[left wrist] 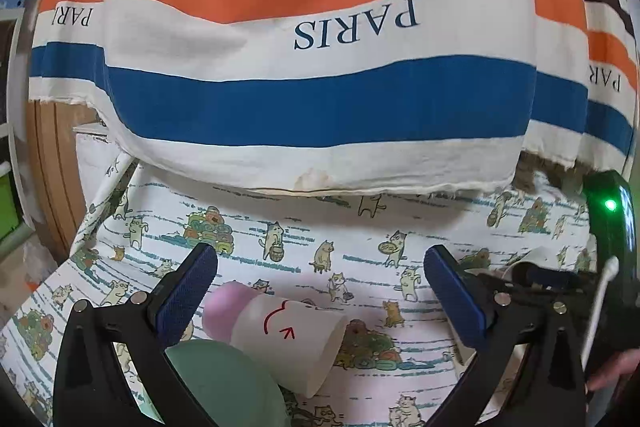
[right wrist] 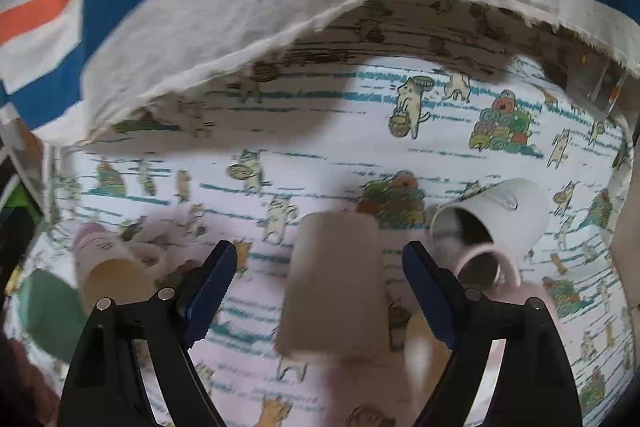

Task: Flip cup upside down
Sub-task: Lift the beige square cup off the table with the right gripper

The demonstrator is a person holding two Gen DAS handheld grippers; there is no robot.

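Observation:
In the left wrist view a white paper cup (left wrist: 296, 343) with red marks lies on its side on the cat-print cloth (left wrist: 304, 251), its mouth to the right, a pink cup (left wrist: 226, 311) behind its base and a green cup (left wrist: 224, 383) in front. My left gripper (left wrist: 320, 287) is open just above them. In the right wrist view a beige cup (right wrist: 336, 287) stands mouth down, blurred, between the fingers of my open right gripper (right wrist: 320, 279). The jaws do not touch it.
A striped "PARIS" cloth (left wrist: 320, 67) hangs over the back of the surface. In the right wrist view a white cup (right wrist: 496, 219) lies on its side at the right with a pink-rimmed cup (right wrist: 484, 267) beside it. The other gripper (left wrist: 612, 267) shows at the left view's right edge.

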